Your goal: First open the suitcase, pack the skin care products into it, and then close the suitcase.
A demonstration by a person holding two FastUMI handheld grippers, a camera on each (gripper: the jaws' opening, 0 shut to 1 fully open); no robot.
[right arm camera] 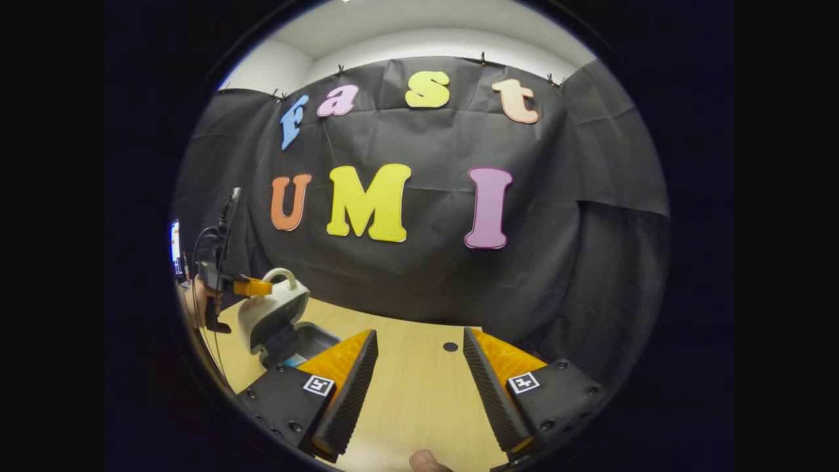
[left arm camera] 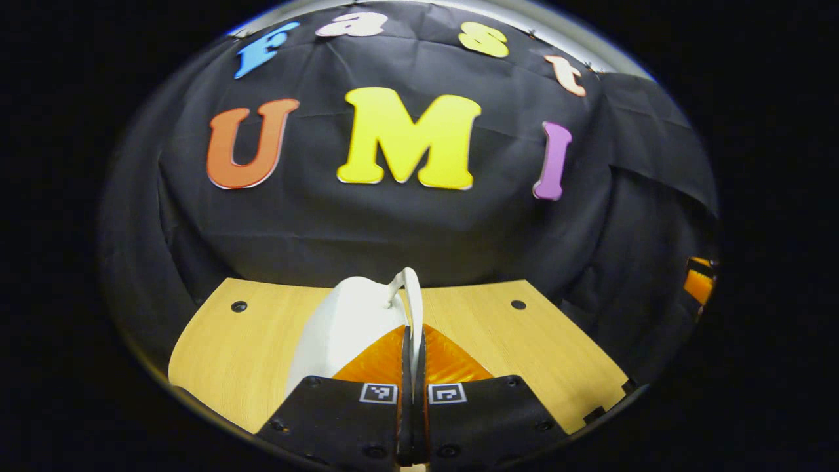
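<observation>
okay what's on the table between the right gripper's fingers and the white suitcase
Bare wooden table; in the right gripper view nothing lies between the right gripper and the suitcase.

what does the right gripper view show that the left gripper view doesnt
The right gripper view shows the white suitcase from the side, its lid raised partway over a dark interior, the left gripper at its handle, and the right gripper open over bare table. The left gripper view shows, close up, the left gripper with fingers closed on the suitcase handle. Both share the wooden table and the suitcase.
</observation>
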